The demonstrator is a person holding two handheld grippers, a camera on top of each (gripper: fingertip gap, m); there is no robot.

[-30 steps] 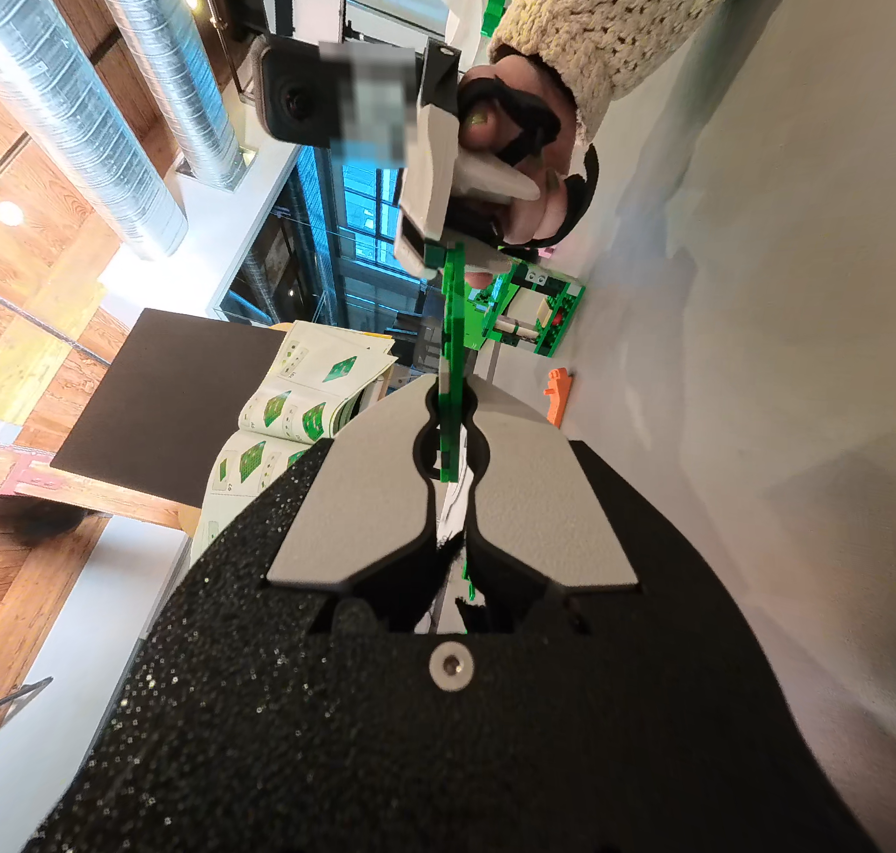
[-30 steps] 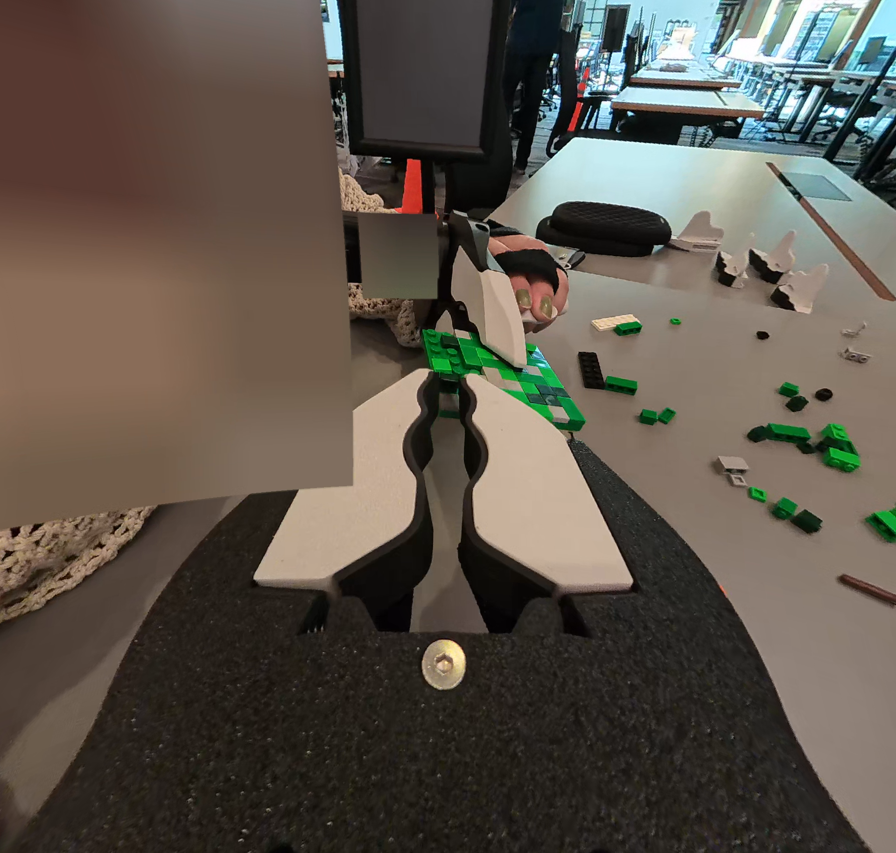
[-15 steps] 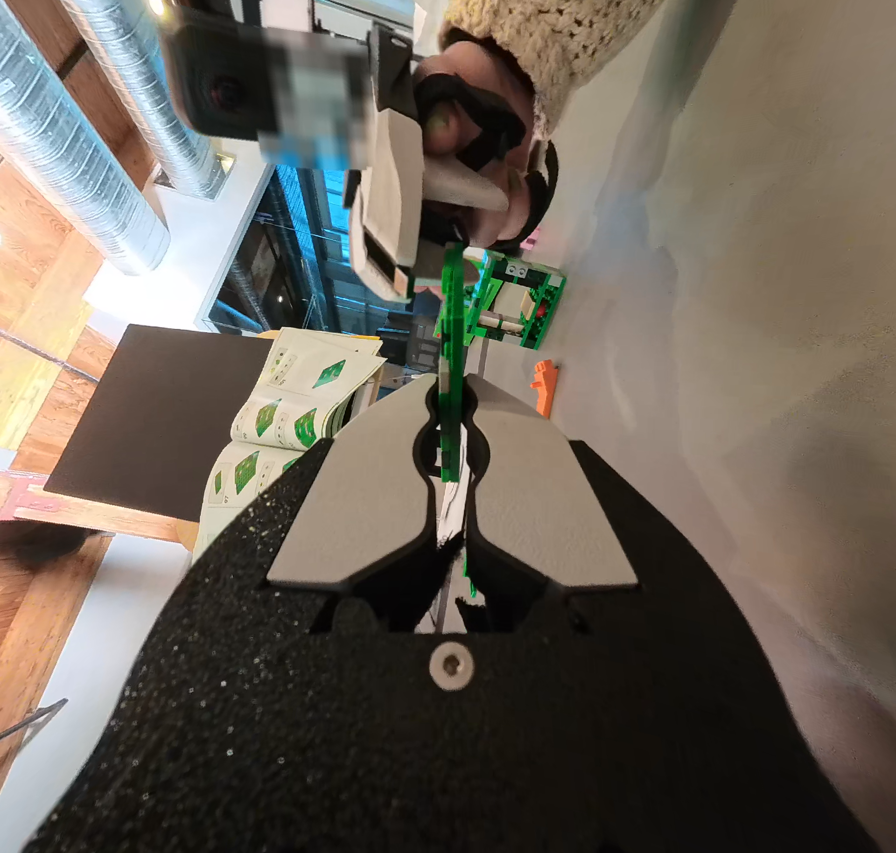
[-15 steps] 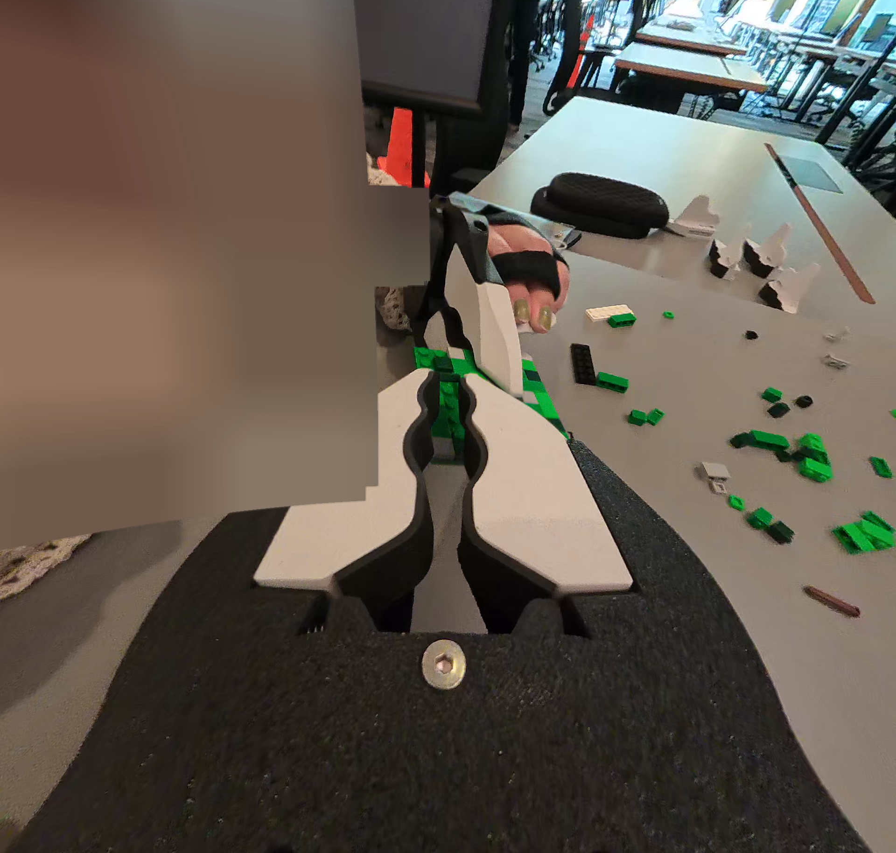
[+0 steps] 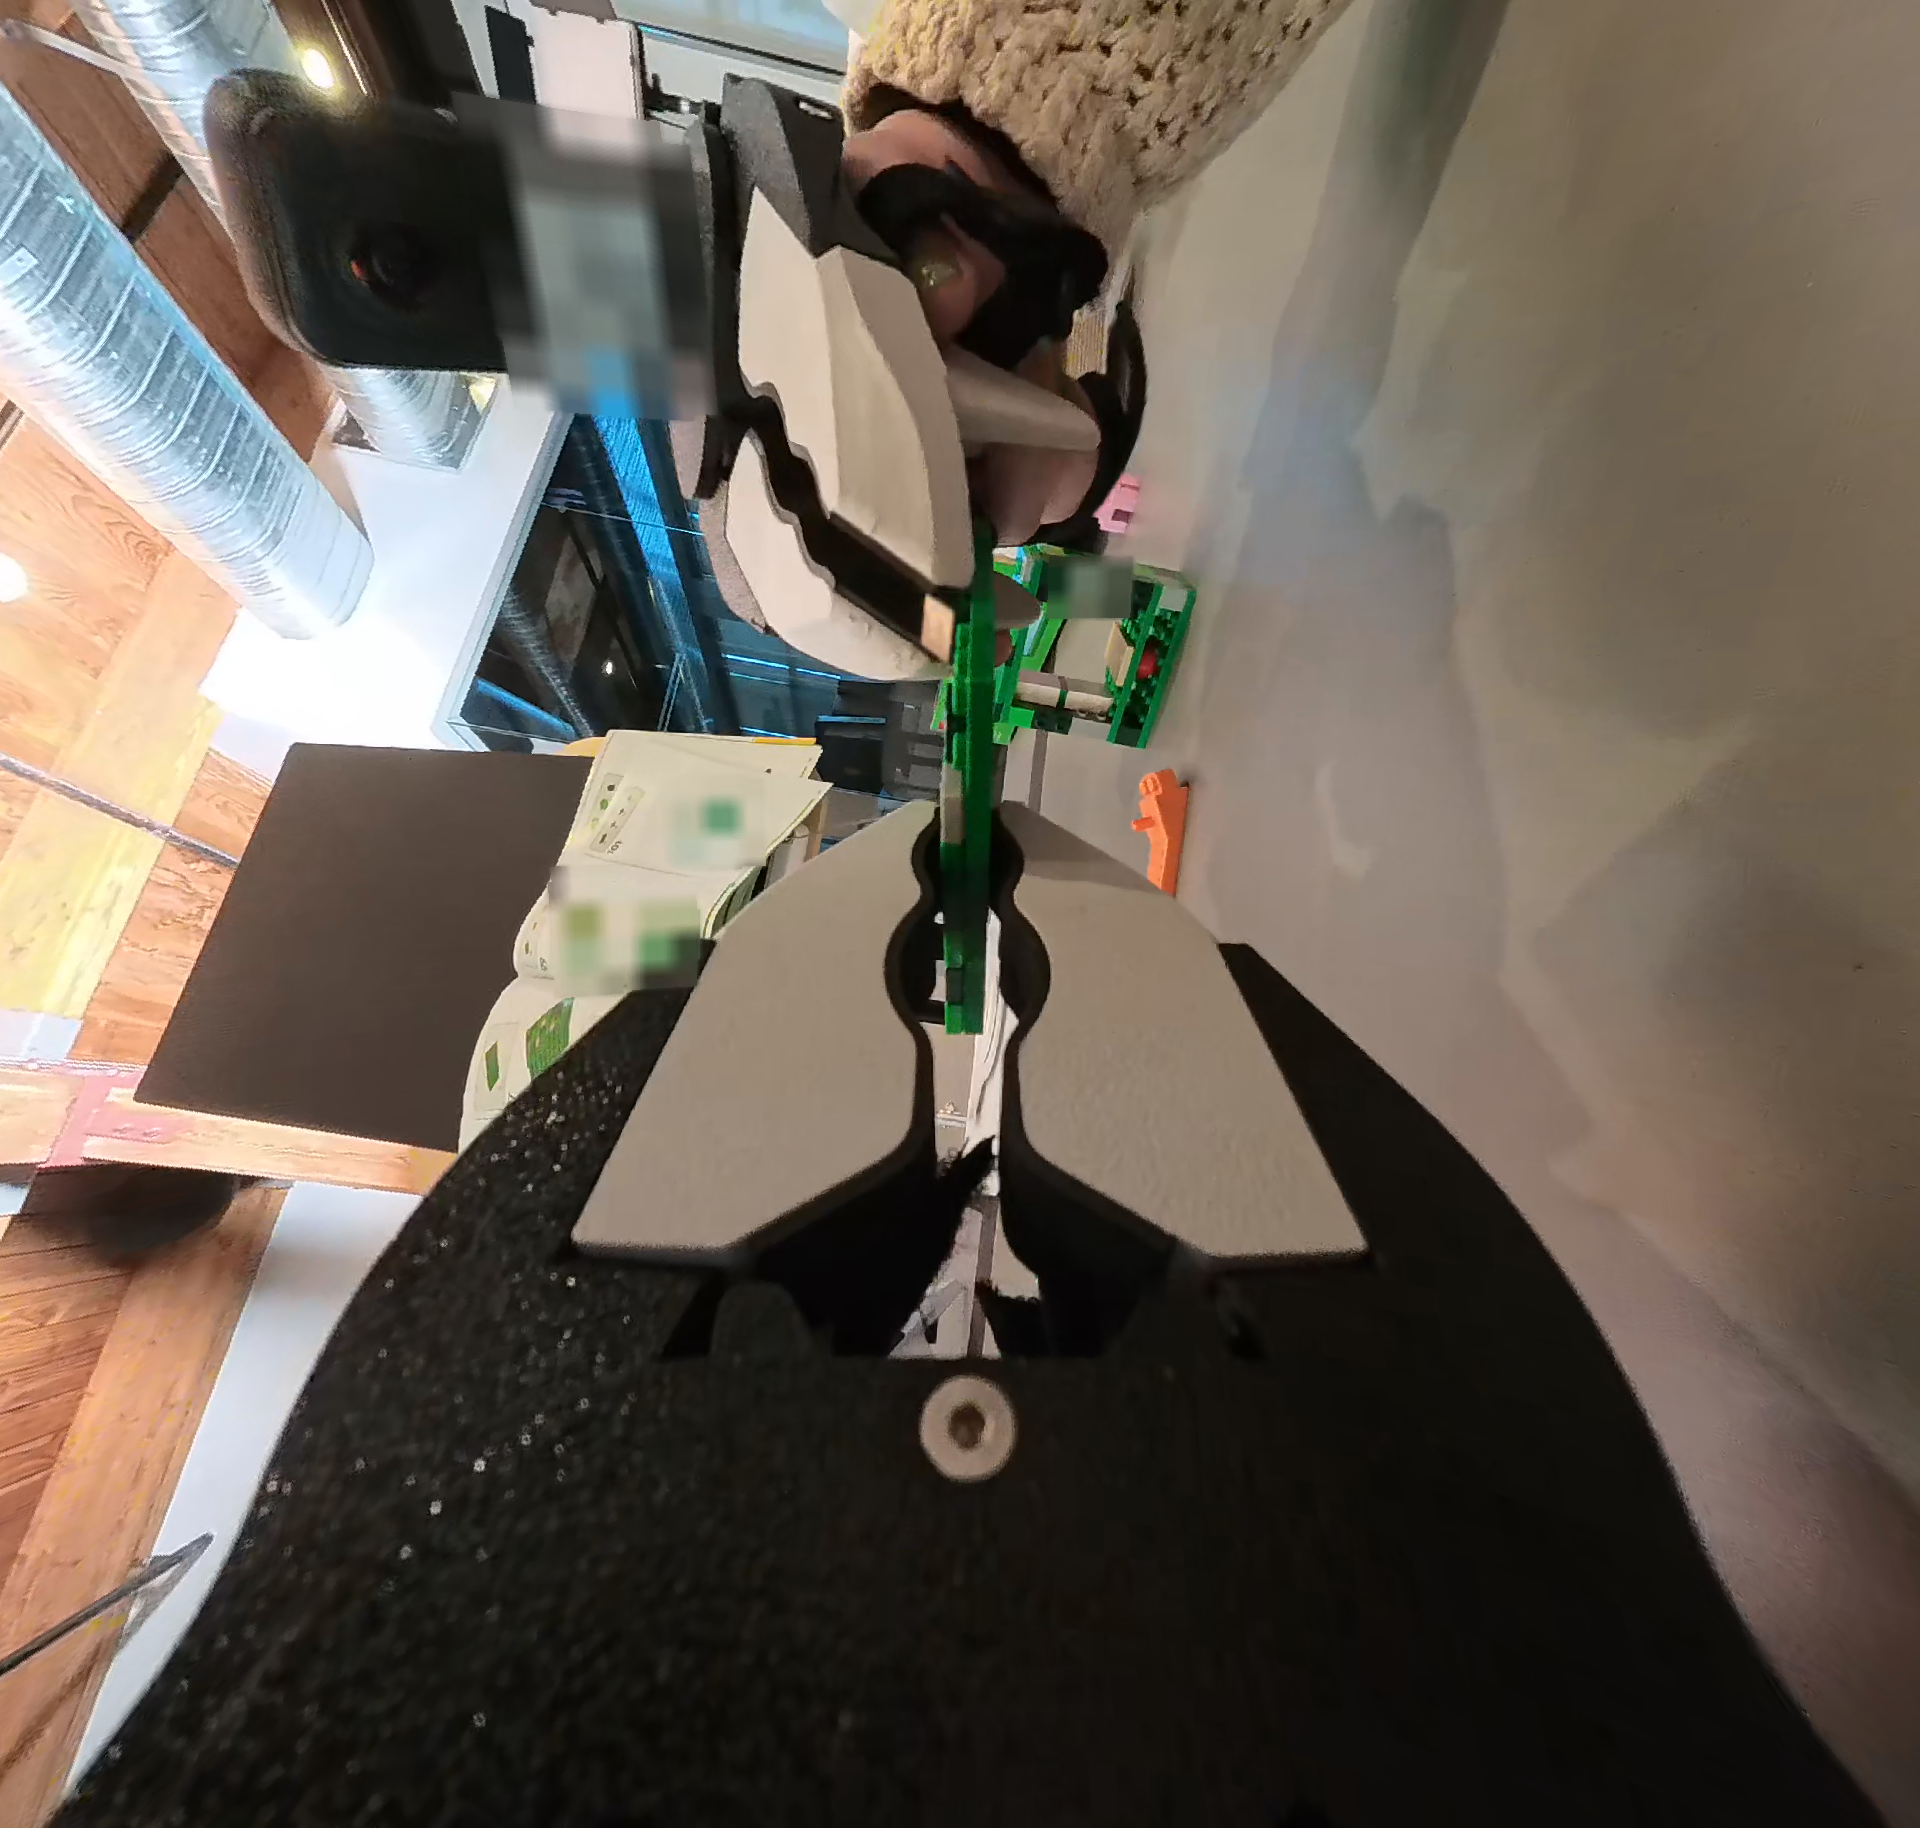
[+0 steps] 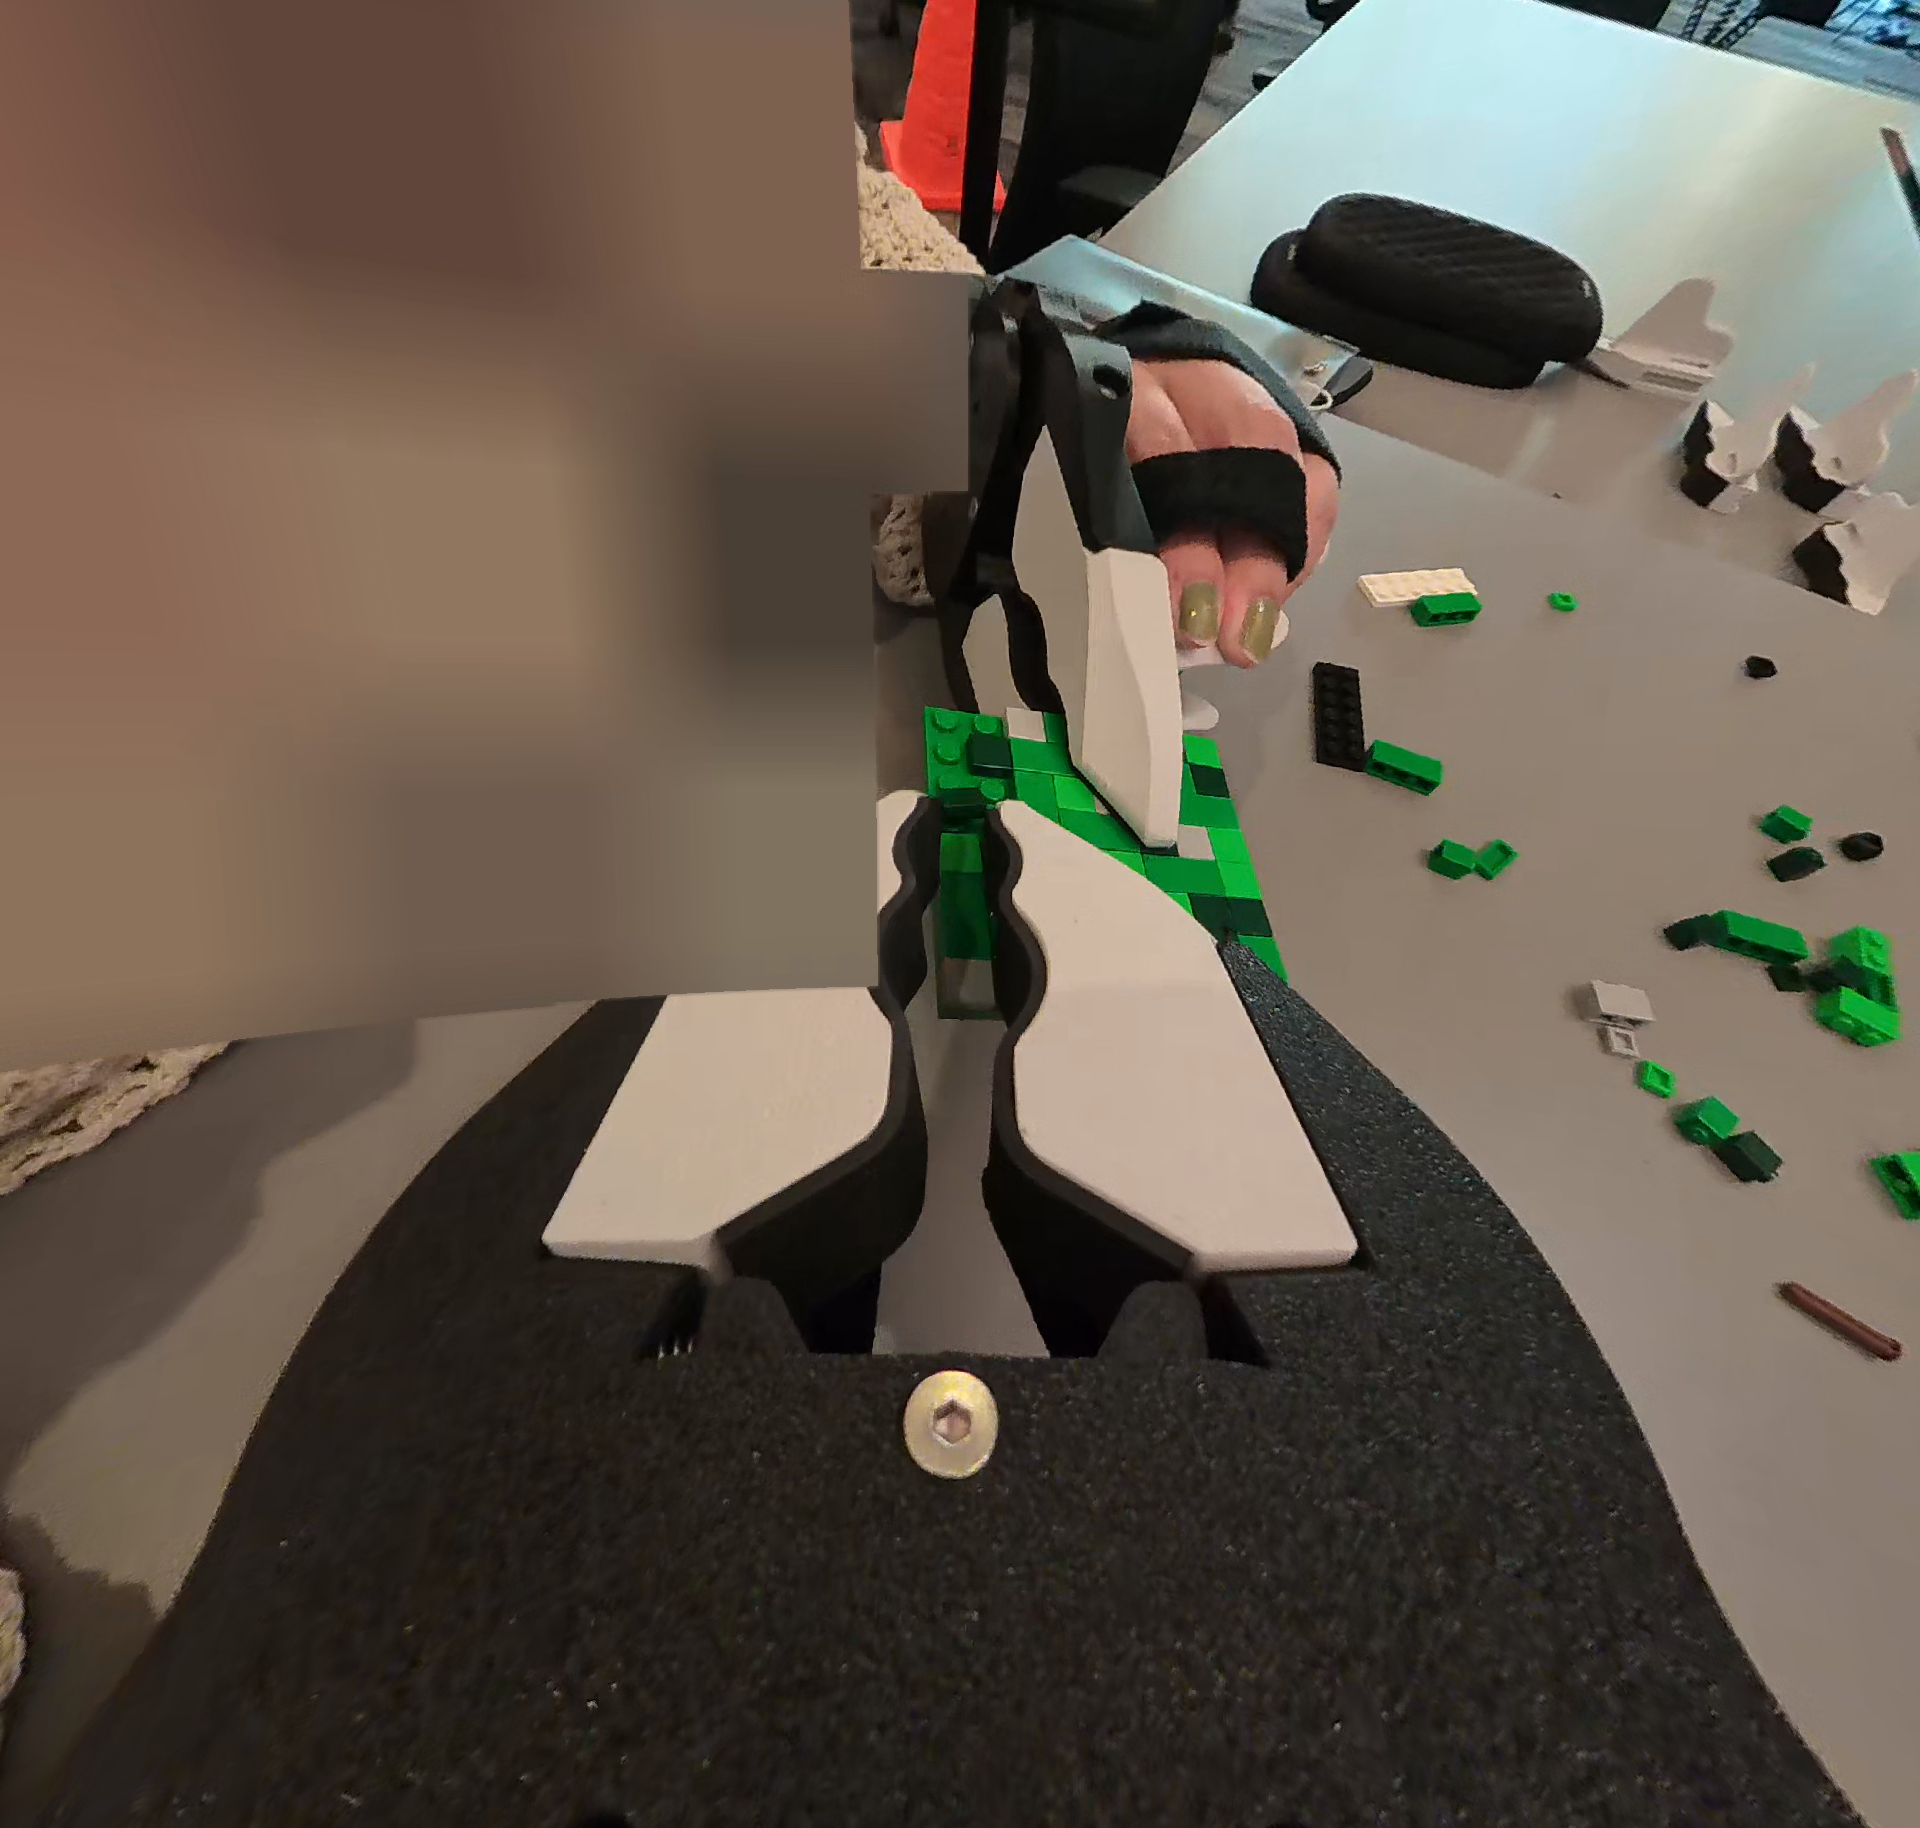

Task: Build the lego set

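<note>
A flat green Lego plate [image 5: 966, 739] covered with green, dark green and white tiles is held edge-on in my left gripper [image 5: 971, 833], which is shut on its edge. In the right wrist view the plate [image 6: 1195, 864] lies flat, with the left gripper [image 6: 1148, 833] gripping its far side. My right gripper [image 6: 958, 812] has its jaws nearly together, a narrow gap between them, and its tips sit at the plate's near left corner. In the left wrist view the right gripper [image 5: 925, 625] touches the plate's tiled face. I cannot tell if it holds a piece.
Loose green bricks [image 6: 1756, 937], a black plate [image 6: 1335, 713], a white plate [image 6: 1413, 583] and a brown stick [image 6: 1839, 1331] lie on the grey table. A black case [image 6: 1434, 282] is farther back. An instruction booklet [image 5: 675, 843], a small green build [image 5: 1101, 656] and an orange piece [image 5: 1164, 833] lie beyond.
My right gripper has moved closer over the plate and its tips now meet the plate's surface. The left gripper keeps its hold on the plate.
</note>
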